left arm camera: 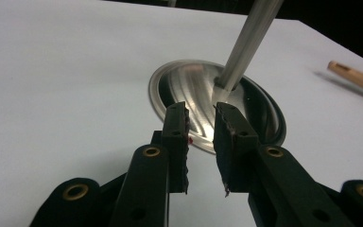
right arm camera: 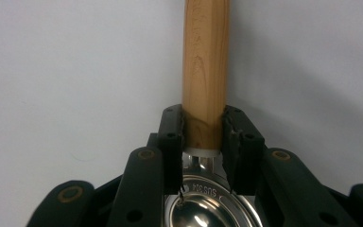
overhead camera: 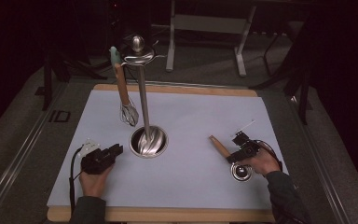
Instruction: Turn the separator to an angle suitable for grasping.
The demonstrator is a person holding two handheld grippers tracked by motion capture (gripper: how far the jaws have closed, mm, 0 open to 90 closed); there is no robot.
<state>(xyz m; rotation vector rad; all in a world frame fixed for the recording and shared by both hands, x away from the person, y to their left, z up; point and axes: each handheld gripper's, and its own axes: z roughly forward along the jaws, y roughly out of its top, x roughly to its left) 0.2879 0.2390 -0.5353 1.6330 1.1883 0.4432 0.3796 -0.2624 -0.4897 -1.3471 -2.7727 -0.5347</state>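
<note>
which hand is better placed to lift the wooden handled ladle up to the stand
Right. The right claw is already shut on the wooden-handled steel ladle. The left claw is empty, jaws apart, by the round steel base of the utensil stand.

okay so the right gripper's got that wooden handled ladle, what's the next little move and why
Probably lift the ladle a little off the white mat. In the right gripper view the right gripper has both pads pressed on the wooden handle just above the steel bowl, so the grip looks set. The whisk already hangs on the stand, which suggests the ladle goes there next.
</note>
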